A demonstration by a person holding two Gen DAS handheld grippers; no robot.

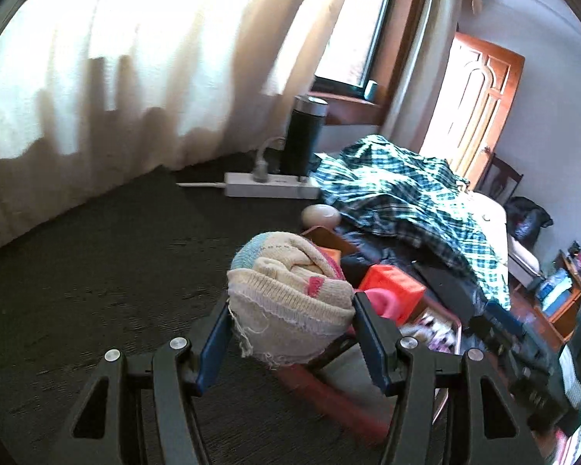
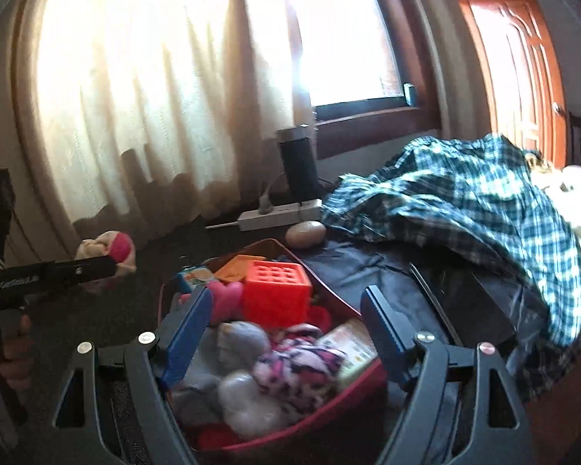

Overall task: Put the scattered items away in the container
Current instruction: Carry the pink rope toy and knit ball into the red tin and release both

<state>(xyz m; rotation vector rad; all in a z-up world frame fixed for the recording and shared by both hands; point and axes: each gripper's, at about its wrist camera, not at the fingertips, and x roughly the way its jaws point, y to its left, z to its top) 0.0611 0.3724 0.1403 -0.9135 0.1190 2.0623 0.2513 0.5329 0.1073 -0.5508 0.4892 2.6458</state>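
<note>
My left gripper (image 1: 290, 310) is shut on a rolled cream sock bundle (image 1: 286, 294) with pink and blue patches, held above the dark carpet just left of the red container (image 1: 329, 391). In the right wrist view the same bundle (image 2: 108, 250) shows at the left, in the left gripper (image 2: 97, 267). My right gripper (image 2: 282, 317) is open and empty, hovering over the red container (image 2: 360, 379). The container holds an orange cube (image 2: 277, 294), a pink heart toy (image 2: 226, 298), grey socks (image 2: 240, 343), a pink patterned sock (image 2: 302, 364) and a clear ball (image 2: 248, 399).
A beige oval stone (image 2: 305, 233) lies behind the container. A white power strip (image 2: 281, 215) and a black cylinder (image 2: 298, 166) stand by the curtain. A green plaid shirt (image 2: 484, 213) covers dark bags (image 2: 464, 298) at the right. A wooden door (image 2: 523, 77) is behind.
</note>
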